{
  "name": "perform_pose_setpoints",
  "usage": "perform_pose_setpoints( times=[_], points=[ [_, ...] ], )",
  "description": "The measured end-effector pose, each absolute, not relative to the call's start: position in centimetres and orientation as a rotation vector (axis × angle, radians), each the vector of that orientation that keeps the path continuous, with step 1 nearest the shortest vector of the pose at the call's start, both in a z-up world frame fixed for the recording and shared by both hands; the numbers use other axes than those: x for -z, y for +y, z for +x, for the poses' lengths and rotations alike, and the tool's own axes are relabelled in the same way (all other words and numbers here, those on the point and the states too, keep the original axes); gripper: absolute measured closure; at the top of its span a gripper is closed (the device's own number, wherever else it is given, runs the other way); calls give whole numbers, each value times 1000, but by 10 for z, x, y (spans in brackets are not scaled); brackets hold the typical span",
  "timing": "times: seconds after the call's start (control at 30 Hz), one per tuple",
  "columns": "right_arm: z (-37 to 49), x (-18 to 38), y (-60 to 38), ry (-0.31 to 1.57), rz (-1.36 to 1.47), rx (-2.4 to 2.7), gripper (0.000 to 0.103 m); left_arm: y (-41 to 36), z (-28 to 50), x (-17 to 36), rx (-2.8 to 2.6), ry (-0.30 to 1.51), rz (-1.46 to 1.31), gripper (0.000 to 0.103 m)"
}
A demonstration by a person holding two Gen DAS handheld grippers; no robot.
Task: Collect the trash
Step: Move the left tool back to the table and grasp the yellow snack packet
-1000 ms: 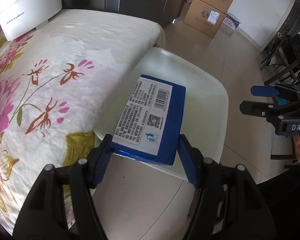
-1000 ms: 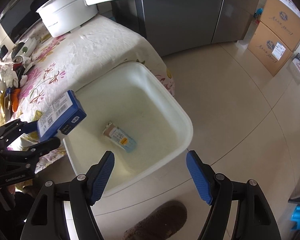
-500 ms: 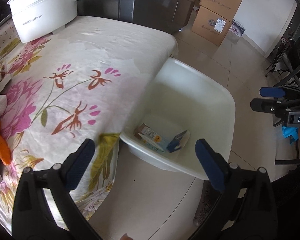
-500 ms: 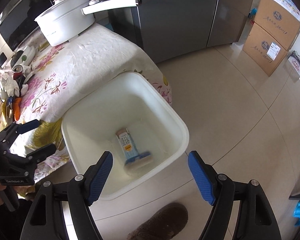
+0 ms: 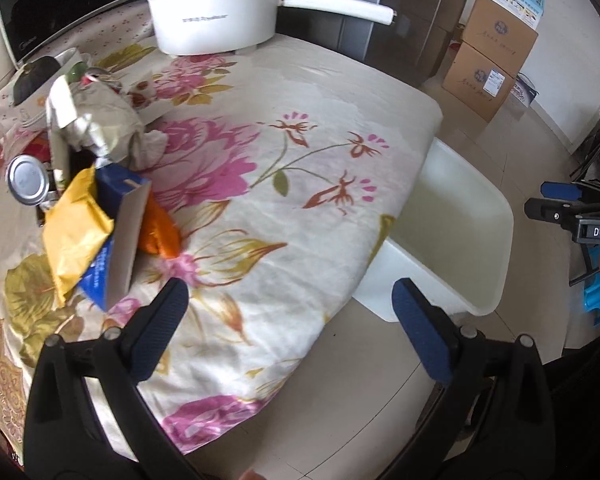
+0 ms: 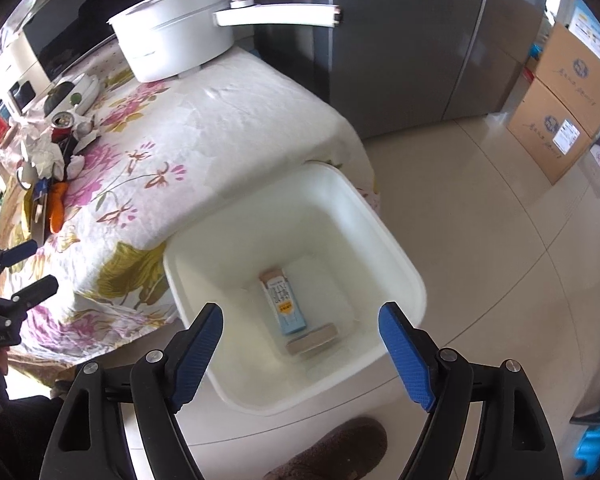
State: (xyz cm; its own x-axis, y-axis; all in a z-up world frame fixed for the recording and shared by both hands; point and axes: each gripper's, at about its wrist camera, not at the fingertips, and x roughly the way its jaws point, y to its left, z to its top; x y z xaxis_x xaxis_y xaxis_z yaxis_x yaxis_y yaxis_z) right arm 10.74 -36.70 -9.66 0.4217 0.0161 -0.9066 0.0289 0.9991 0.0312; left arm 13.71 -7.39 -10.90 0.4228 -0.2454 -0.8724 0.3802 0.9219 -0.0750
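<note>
A white bin (image 6: 400,280) stands on the floor against the table's end; it also shows in the left wrist view (image 5: 496,240). Inside lie a light-blue carton (image 6: 282,304) and a box on its edge (image 6: 312,338). My left gripper (image 5: 292,320) is open and empty over the table's near edge. A trash pile lies to its left: a yellow packet (image 5: 74,232), a blue box (image 5: 116,240), an orange wrapper (image 5: 158,228), a can (image 5: 26,178), crumpled paper (image 5: 100,124). My right gripper (image 6: 300,344) is open and empty above the bin.
A floral cloth (image 5: 300,160) covers the table. A white pot (image 5: 212,4) with a long handle stands at its far end. Cardboard boxes (image 5: 492,52) stand on the floor by the wall. A brown slipper (image 6: 332,452) lies below the bin.
My left gripper opened and dropped the blue box into the bin, then swung left over the table toward the trash pile. My right gripper stayed open above the bin.
</note>
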Motion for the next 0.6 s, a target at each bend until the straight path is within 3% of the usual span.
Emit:
perform_pose_setpoints(
  times=[0.6],
  points=[
    [134, 82, -234, 1103, -82, -158, 19, 53, 128, 98, 189, 1087, 20, 2]
  ],
)
